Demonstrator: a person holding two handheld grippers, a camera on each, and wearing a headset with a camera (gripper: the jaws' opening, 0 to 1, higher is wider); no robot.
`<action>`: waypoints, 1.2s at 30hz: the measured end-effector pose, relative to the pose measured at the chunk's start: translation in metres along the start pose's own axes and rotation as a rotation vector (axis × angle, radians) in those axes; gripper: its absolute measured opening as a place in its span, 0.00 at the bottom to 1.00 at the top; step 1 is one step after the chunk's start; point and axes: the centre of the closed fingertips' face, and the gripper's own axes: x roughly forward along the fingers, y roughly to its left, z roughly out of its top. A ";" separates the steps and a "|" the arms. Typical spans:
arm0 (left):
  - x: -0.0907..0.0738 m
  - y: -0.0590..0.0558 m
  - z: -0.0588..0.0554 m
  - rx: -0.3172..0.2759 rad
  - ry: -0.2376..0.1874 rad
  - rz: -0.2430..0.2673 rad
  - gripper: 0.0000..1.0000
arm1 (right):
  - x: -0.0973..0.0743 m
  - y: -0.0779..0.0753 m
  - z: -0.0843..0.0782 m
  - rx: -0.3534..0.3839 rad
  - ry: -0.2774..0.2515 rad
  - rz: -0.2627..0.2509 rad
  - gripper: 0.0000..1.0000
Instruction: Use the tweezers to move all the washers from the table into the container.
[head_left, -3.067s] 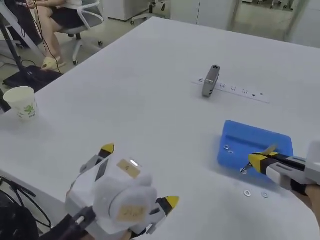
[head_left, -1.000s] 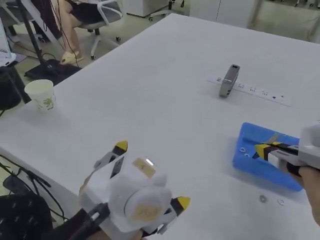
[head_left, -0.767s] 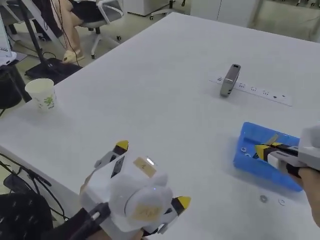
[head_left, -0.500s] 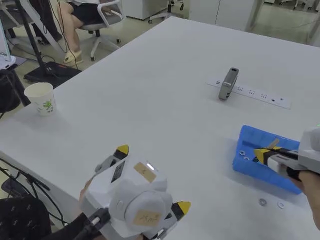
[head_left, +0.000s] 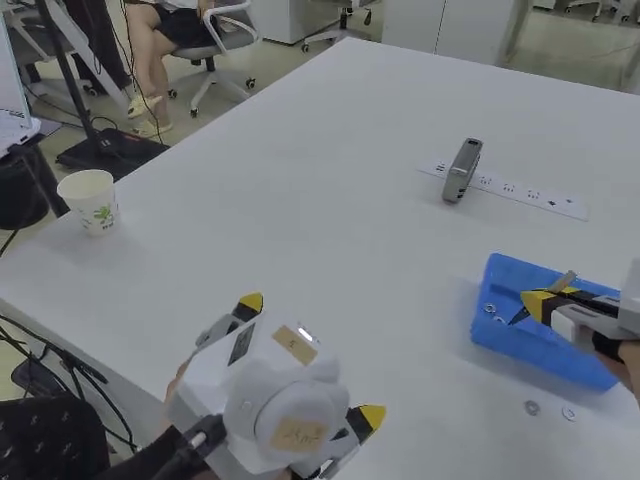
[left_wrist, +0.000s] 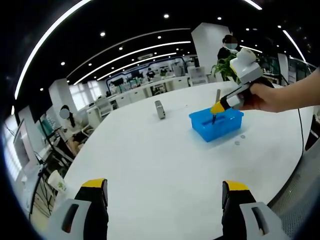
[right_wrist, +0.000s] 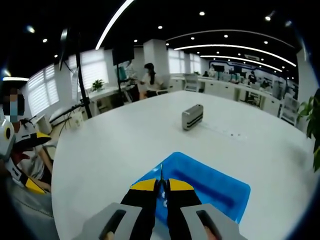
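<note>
The blue container (head_left: 545, 345) at the right holds washers (head_left: 489, 310) near its left end. Two loose washers (head_left: 531, 407) lie on the table (head_left: 330, 200) just nearer. The right gripper (head_left: 532, 302), jaws narrow and clamped on the tweezers (right_wrist: 161, 174), hovers over the container. The left gripper (head_left: 310, 358) hangs near, jaws wide, holding nothing. The left gripper view shows the tweezers pointing down into the container.

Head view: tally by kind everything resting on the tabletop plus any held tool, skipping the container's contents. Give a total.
Paper cup: 1
Power strip: 1
Grey box on the strip: 1
Blue container: 1
Loose washers: 2
Tweezers, in the right gripper: 1
Total: 7
</note>
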 end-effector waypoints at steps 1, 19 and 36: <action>0.000 0.000 0.000 -0.001 0.000 0.001 0.97 | -0.002 0.001 0.002 0.000 -0.006 0.001 0.03; 0.000 -0.001 0.002 -0.003 -0.010 -0.005 0.97 | -0.034 0.015 0.012 -0.013 -0.062 0.003 0.03; 0.000 -0.002 0.000 0.006 -0.003 -0.008 0.97 | -0.045 0.018 -0.017 0.027 -0.021 -0.001 0.03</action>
